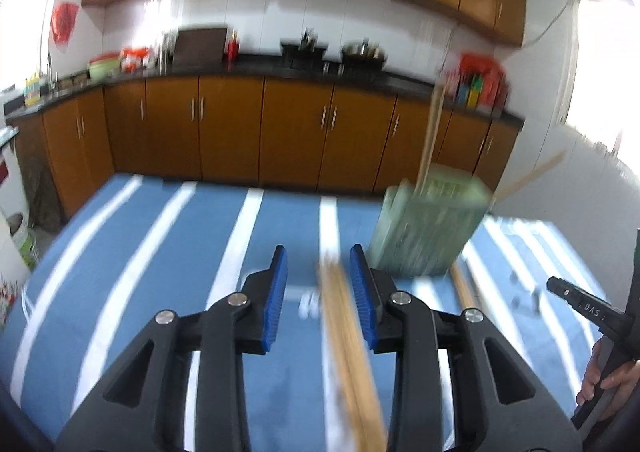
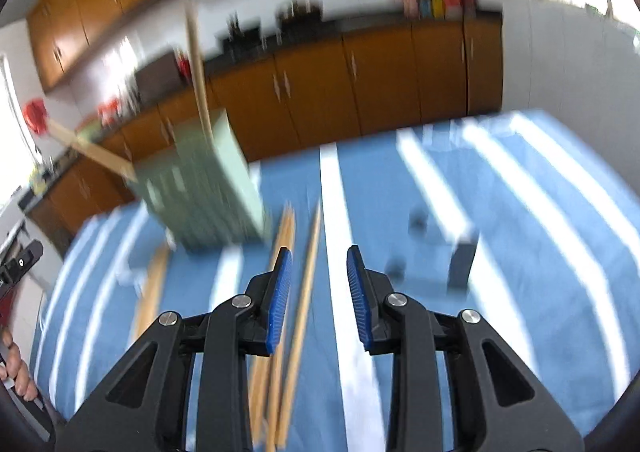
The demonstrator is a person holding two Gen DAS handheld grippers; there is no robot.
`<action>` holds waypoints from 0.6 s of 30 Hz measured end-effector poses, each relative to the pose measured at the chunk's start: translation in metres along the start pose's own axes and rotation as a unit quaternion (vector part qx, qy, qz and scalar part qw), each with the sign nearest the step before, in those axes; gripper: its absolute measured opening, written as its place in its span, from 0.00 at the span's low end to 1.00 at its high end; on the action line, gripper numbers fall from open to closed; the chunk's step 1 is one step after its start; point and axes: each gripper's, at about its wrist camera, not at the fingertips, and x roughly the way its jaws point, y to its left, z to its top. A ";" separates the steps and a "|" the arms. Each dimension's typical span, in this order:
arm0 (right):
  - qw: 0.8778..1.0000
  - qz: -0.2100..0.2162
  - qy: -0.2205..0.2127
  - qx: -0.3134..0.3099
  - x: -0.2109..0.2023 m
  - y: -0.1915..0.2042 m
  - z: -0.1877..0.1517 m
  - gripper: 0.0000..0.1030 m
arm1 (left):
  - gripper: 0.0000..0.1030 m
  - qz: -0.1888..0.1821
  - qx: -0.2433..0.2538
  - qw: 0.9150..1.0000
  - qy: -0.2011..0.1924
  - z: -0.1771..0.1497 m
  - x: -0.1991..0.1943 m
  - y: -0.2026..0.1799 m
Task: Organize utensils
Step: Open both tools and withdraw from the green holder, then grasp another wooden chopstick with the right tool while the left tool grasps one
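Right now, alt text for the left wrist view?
The left hand-held gripper hangs open over wooden chopsticks lying on a blue-and-white striped tablecloth. Ahead to the right stands a green utensil holder with chopsticks sticking out; orange kitchen cabinets fill the blurred background.

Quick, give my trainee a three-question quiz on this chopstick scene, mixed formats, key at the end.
1. True or false: the green holder already has chopsticks standing in it.
2. Multiple choice: the loose chopsticks between the left gripper pads lie on A) a bare wooden top, B) a blue-and-white striped cloth, C) a metal tray.
3. Fill in: the right gripper pads are ___, not touching the chopsticks below them.

Key: 1 true; 2 B; 3 open.
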 end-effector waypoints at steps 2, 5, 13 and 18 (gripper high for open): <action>0.999 0.006 0.043 0.002 0.019 0.002 -0.022 0.27 | 0.32 0.001 -0.006 1.000 0.026 -0.014 0.009 0.005; 0.997 0.013 0.073 -0.008 0.035 0.010 -0.038 0.25 | 0.32 0.000 -0.016 0.998 0.064 -0.038 0.024 0.012; 0.994 -0.015 0.089 -0.055 0.056 0.028 -0.046 0.13 | 0.30 -0.010 -0.018 0.994 0.110 -0.067 0.041 0.010; 0.994 -0.053 0.079 -0.048 0.059 0.019 -0.043 0.07 | 0.22 -0.024 -0.015 0.992 0.126 -0.071 0.049 0.003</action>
